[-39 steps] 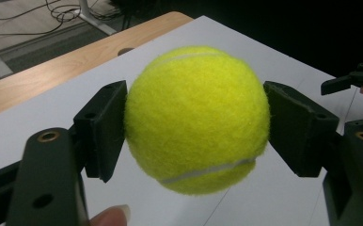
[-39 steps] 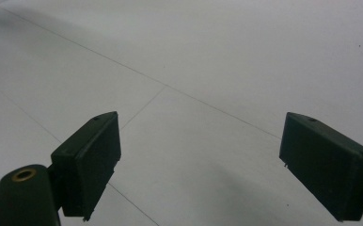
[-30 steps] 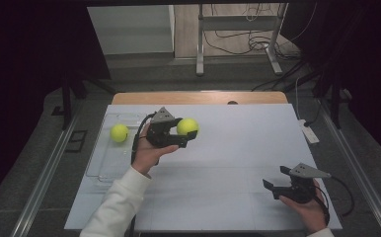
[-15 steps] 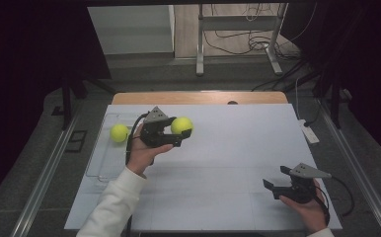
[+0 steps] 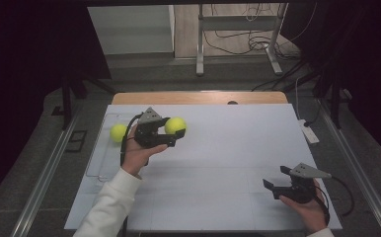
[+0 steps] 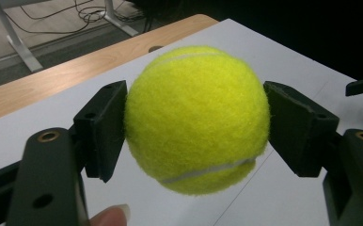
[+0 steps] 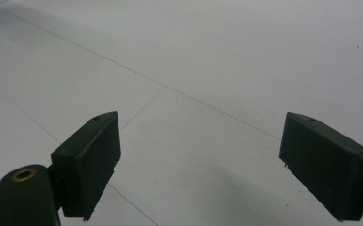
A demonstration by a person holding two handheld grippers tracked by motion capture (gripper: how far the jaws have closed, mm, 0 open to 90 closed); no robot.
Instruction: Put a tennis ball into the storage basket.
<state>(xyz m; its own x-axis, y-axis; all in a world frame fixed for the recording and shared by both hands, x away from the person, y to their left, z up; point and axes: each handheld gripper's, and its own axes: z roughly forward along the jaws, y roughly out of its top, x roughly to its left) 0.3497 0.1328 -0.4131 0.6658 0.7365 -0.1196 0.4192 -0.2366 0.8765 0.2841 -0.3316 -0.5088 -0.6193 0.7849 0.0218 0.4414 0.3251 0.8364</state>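
left gripper view shows the left gripper point(image 6: 196, 127) clamped across the middle of a fuzzy yellow tennis ball point(image 6: 197, 117), held above the white table point(image 5: 238, 148), probably light, springy and grippy, while the right gripper point(image 7: 217, 160) rests open and empty.

Fuzzy yellow tennis ball point(image 6: 197, 117), clamped, lifted

left tool point(image 5: 174, 134): black, grey three-cornered plate, brass screws | sleeve point(image 5: 110, 202): white | right tool point(image 5: 272, 187): black

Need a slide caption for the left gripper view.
Left gripper clamps a yellow tennis ball above the white table.
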